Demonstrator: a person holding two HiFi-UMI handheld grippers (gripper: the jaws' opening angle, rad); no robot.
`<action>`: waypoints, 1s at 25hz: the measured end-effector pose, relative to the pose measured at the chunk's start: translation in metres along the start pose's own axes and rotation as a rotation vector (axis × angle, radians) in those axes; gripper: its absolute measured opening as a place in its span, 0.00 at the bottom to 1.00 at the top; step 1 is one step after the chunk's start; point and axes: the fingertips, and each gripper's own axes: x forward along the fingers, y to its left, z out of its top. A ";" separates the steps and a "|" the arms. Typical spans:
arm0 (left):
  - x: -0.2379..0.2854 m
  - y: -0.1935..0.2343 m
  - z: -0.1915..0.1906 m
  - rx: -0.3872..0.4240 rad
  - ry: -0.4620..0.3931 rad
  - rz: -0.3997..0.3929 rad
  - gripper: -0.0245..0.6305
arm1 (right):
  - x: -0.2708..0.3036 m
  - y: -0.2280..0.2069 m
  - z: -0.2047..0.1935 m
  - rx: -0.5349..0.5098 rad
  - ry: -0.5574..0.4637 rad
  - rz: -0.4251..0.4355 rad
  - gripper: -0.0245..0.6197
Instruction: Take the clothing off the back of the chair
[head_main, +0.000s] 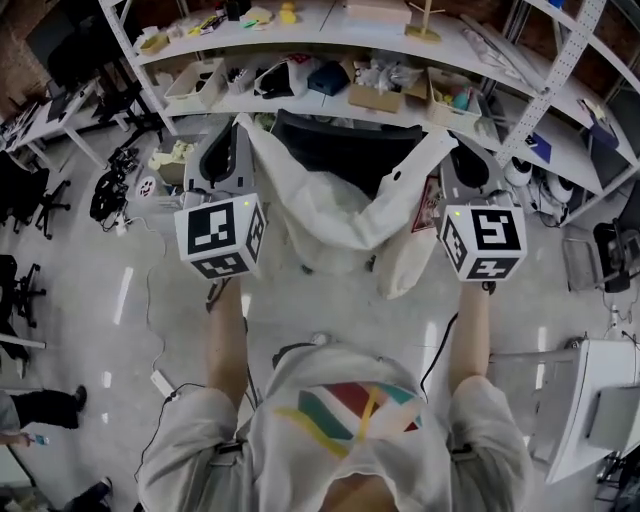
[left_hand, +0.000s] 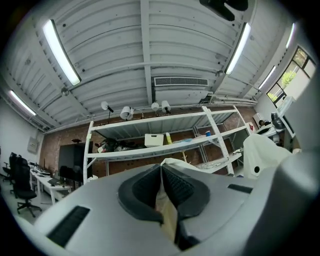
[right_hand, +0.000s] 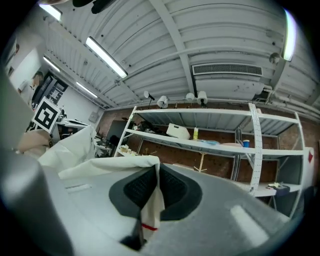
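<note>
In the head view a white garment (head_main: 335, 212) hangs stretched between my two grippers, sagging in the middle in front of the black chair back (head_main: 345, 148). My left gripper (head_main: 240, 125) is shut on the garment's left top corner, my right gripper (head_main: 455, 145) on its right top corner. The left gripper view shows my left gripper (left_hand: 161, 174) with its dark pads pressed together on a fold of pale cloth (left_hand: 165, 212). In the right gripper view my right gripper (right_hand: 156, 176) pinches white cloth (right_hand: 150, 210) with a red line on it, and more cloth trails off to the left.
White shelving (head_main: 545, 95) loaded with several boxes and small items stands right behind the chair. Cables (head_main: 150, 300) run over the glossy floor at left. Dark office chairs (head_main: 20, 190) stand far left. A person's legs (head_main: 45, 408) show at lower left, a white desk (head_main: 590, 400) at right.
</note>
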 end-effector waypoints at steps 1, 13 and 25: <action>0.003 -0.002 -0.009 -0.004 0.014 -0.006 0.06 | 0.002 0.002 -0.009 0.005 0.017 0.002 0.06; 0.013 -0.029 -0.096 -0.043 0.162 -0.066 0.06 | 0.011 0.027 -0.106 0.051 0.189 0.004 0.06; -0.002 -0.047 -0.158 -0.114 0.284 -0.085 0.06 | 0.007 0.064 -0.164 0.105 0.300 0.018 0.06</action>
